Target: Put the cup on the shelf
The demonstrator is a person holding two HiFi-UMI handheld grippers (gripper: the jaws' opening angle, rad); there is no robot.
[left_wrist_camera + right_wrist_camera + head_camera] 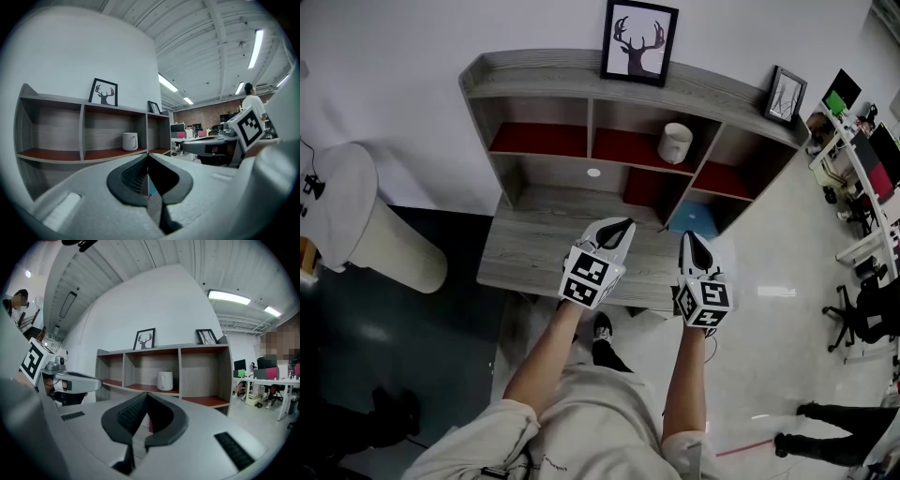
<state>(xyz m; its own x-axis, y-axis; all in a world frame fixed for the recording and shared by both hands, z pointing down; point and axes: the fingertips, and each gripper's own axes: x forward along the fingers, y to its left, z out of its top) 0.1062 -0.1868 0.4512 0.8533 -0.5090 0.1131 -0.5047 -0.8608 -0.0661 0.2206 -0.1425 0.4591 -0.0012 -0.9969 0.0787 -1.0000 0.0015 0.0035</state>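
Head view — cup (pixel 674 142) in shelf (pixel 544 81) middle bay; near front edge.

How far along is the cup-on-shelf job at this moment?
Done, by the look of it: the white cup stands upright in the middle compartment of the shelf. In hand: nothing. The left gripper and right gripper are both shut and empty, held over the desk in front of the shelf. Left: apparently nothing with the cup itself.
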